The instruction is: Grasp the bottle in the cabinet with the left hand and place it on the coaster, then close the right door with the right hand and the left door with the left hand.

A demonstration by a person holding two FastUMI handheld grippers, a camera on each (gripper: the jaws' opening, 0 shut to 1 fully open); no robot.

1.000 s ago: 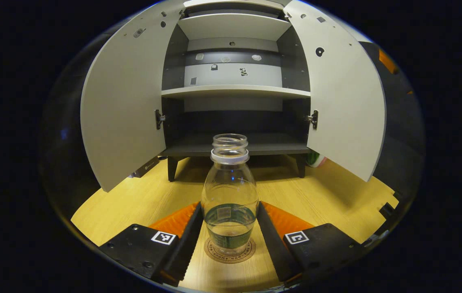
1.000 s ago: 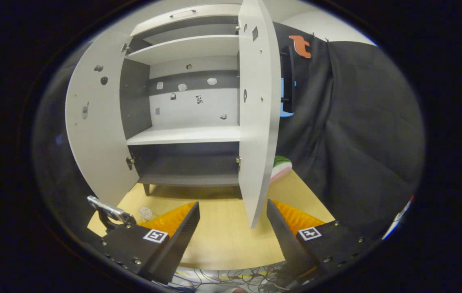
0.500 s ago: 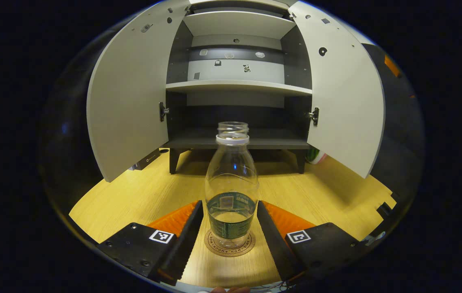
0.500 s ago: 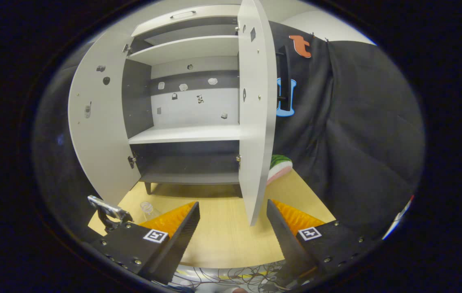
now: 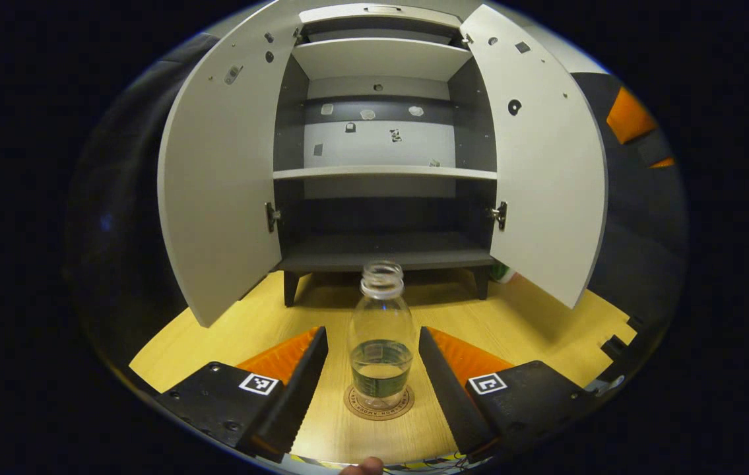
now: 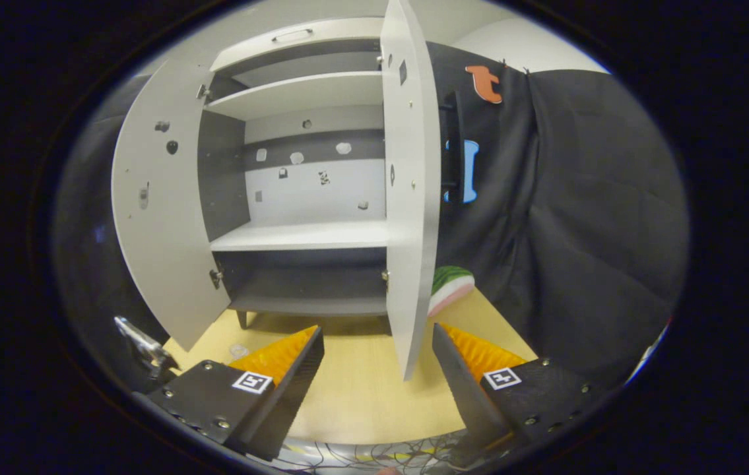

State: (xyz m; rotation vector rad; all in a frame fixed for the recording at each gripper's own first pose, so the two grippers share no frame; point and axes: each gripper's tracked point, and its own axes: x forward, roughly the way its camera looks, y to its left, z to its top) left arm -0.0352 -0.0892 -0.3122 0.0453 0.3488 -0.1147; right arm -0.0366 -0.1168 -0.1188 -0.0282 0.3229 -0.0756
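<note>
Bottle [image 5: 381, 346] stands upright on the round coaster [image 5: 379, 404] on the yellow wooden counter [image 5: 229, 330], between the left gripper [image 5: 373, 356]'s spread fingers, touching neither. Beyond it the cabinet [image 5: 384, 171] stands with both doors swung wide. The right gripper [image 6: 377, 359], fingers also spread and empty, sits near the right door [image 6: 410, 198]'s edge, black cloth wall [image 6: 565, 218] to the right.
</note>
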